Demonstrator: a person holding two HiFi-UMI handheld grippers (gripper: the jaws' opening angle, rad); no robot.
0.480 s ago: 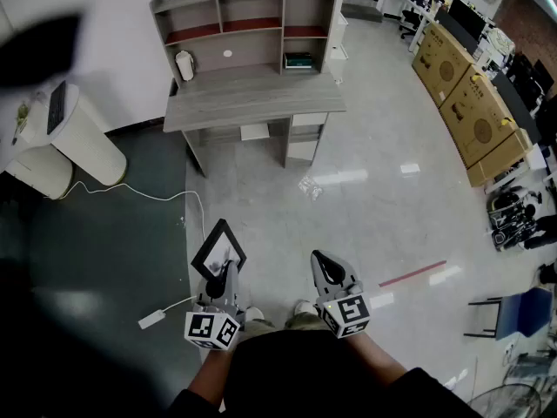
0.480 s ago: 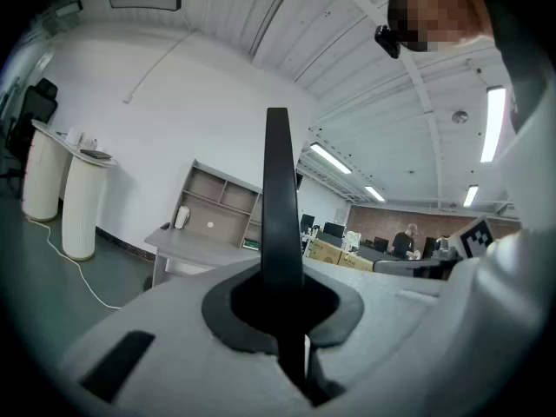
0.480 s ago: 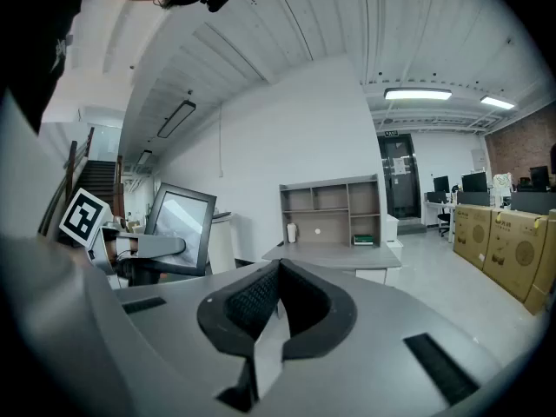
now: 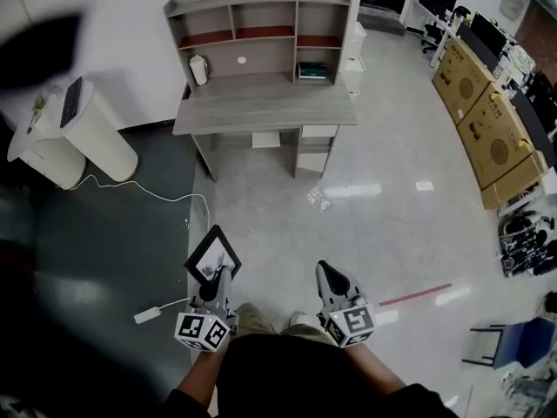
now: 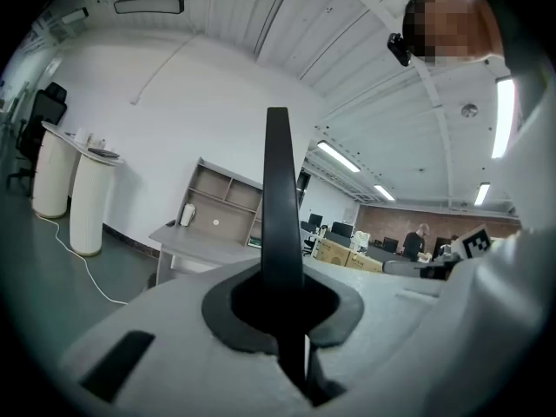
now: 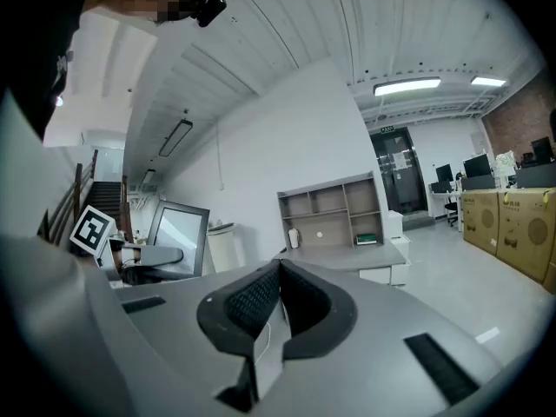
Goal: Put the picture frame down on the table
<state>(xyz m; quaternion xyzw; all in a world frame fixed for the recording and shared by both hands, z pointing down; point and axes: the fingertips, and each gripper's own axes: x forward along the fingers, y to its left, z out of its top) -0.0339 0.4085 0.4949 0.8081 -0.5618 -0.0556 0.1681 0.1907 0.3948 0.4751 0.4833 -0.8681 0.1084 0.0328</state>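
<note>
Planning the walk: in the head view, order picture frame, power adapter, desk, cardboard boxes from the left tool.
1. picture frame, gripped in the left tool
2. power adapter, floor at left
3. desk, ahead by wall
4. cardboard boxes, far right

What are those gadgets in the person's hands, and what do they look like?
Two matching hand-held tools. The left gripper and right gripper each have a grey plastic body, narrowing to tongs lined with black textured pads. Each carries a white cube printed with black square markers. The person wears a black top.
</note>
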